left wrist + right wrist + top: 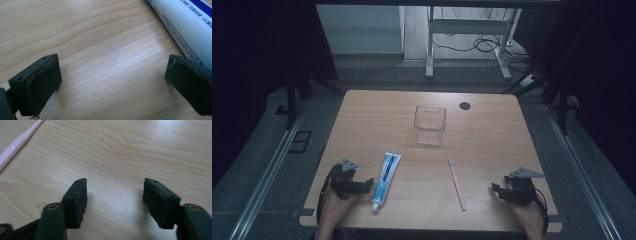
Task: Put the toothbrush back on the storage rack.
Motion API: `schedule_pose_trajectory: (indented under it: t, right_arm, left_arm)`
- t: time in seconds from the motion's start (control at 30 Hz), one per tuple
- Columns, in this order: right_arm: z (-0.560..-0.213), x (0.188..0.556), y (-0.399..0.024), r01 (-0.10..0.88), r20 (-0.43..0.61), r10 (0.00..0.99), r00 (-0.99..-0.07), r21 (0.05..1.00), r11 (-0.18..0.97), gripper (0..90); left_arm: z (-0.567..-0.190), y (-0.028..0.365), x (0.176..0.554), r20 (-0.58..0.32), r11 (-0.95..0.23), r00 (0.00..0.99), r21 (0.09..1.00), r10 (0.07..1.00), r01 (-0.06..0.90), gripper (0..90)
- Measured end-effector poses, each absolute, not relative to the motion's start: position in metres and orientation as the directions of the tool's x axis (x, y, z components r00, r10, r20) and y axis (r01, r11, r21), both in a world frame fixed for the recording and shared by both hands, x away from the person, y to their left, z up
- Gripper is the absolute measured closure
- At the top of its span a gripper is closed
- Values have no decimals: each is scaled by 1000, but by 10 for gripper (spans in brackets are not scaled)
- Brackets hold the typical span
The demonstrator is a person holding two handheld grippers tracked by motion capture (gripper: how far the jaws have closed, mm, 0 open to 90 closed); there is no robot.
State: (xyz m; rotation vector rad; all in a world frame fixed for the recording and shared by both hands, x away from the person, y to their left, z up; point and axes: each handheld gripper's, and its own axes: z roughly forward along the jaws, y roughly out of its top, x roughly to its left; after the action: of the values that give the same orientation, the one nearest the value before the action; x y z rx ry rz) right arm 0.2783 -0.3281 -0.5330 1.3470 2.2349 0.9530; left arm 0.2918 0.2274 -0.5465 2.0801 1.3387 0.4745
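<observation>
A white and blue toothpaste tube (384, 179) lies on the wooden table (482, 135), cap toward the front edge. A pink toothbrush (457, 183) lies right of it, bristles pointing away. A clear plastic cup (430, 125) stands upright at the table's middle. My left gripper (364, 184) rests at the front left, just left of the tube, open with bare wood between its jaws; the tube (185, 27) runs past the right jaw. My right gripper (496, 190) rests at the front right, open and holding nothing, with the toothbrush handle (18, 142) off to its left.
A round dark cable hole (465, 106) sits in the table's far right part. Beyond the far edge stands a white desk frame (472, 40) with cables on the floor. Metal rails (267, 175) run along both sides of the table.
</observation>
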Motion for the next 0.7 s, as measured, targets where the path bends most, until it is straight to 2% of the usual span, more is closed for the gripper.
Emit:
schedule_pose_trajectory:
  t: [0.07,0.1,0.13,0.17,0.23,0.37,0.4,0.7]
  right_arm:
    - [-532,278,-326,629,40,864,-501,703,332,463]
    - [-532,278,-326,629,40,864,-501,703,332,463]
    - [-530,277,-324,621,46,854,-518,707,338,521]
    - [-530,277,-324,621,46,854,-518,707,338,521]
    - [-526,275,-322,607,48,844,-534,717,343,592]
    - [-523,273,-319,603,62,835,-546,722,340,662]
    - [-522,273,-318,597,71,826,-559,726,341,708]
    - [-518,269,-297,580,93,780,-619,724,373,868]
  left_arm:
    - [-546,227,292,-28,-300,424,663,905,686,7]
    - [-546,227,292,-28,-300,424,663,905,686,7]
    - [-546,227,292,-28,-300,424,663,905,686,7]
    - [-546,227,292,-28,-300,424,663,905,686,7]
    - [-546,227,292,-28,-300,424,663,905,686,7]
    - [-546,227,292,-28,-300,424,663,905,686,7]
    - [-546,227,292,-28,-301,424,663,905,686,7]
    - [-546,227,292,-28,-300,424,663,905,686,7]
